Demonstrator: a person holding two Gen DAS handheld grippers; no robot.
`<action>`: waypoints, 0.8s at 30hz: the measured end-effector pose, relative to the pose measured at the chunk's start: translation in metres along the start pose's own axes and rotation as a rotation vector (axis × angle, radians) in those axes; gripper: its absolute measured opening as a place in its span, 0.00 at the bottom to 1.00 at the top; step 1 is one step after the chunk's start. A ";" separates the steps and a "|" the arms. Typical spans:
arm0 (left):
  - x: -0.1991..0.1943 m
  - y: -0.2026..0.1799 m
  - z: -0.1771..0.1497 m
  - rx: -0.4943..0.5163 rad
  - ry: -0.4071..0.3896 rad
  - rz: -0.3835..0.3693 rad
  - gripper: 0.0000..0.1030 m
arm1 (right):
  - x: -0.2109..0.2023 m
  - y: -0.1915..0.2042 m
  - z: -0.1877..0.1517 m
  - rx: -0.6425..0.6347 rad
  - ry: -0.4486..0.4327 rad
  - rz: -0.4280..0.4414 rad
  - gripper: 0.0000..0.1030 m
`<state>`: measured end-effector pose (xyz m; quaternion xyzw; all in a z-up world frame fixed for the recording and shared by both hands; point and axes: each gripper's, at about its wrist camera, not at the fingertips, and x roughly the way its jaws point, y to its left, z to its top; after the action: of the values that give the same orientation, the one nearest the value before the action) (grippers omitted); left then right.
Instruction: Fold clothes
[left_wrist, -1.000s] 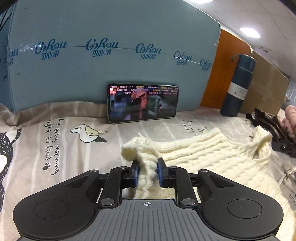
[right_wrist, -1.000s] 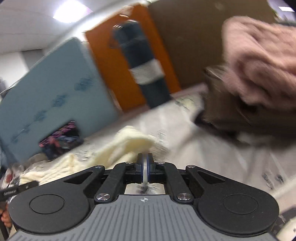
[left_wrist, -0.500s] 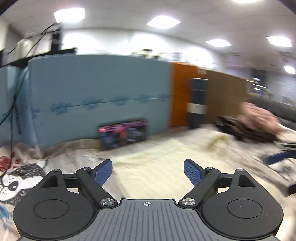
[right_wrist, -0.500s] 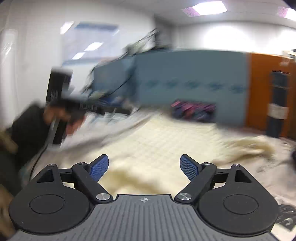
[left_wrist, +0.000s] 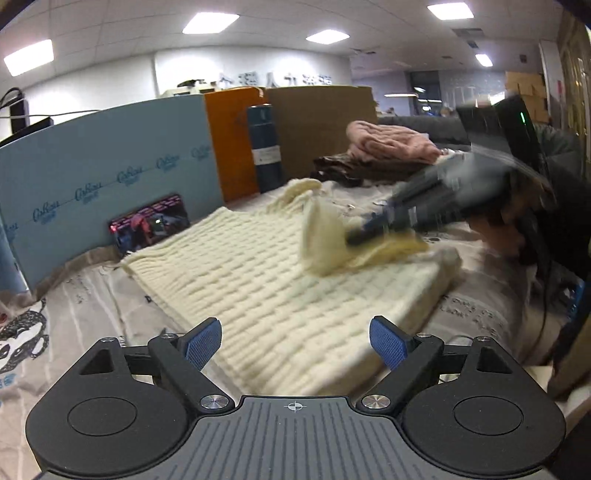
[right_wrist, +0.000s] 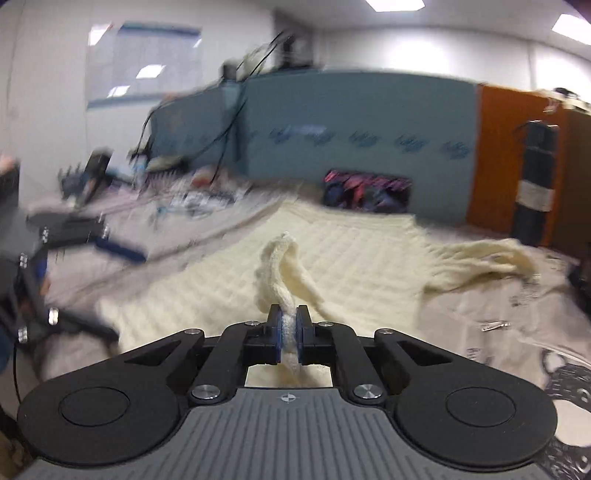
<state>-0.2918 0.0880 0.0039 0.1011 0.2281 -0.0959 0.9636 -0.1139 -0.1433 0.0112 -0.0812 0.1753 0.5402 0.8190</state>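
The left gripper (left_wrist: 295, 341) hovers with fingers apart and empty over the cream knit sweater (left_wrist: 280, 291), spread flat on the printed sheet (left_wrist: 92, 295). The right gripper (right_wrist: 289, 334) has its fingers clamped on a sweater fold (right_wrist: 282, 266).

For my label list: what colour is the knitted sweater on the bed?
Cream white sweater, with a ribbed knit; clearest in the left wrist view.

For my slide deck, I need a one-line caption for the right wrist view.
Right claw shut on a fold of the cream cable-knit sweater spread over the printed grey bedsheet.
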 end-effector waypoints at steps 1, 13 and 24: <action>-0.001 -0.001 0.000 0.005 -0.003 -0.015 0.87 | -0.008 -0.010 0.006 0.037 -0.043 -0.024 0.07; 0.013 -0.025 -0.005 0.151 0.065 -0.072 0.87 | -0.069 -0.089 -0.042 0.387 -0.070 -0.309 0.07; 0.011 -0.024 -0.003 0.163 0.053 -0.015 0.87 | -0.109 -0.098 -0.067 0.457 -0.067 -0.498 0.64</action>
<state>-0.2888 0.0638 -0.0078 0.1799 0.2458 -0.1187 0.9451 -0.0771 -0.2980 -0.0157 0.0818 0.2397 0.2725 0.9282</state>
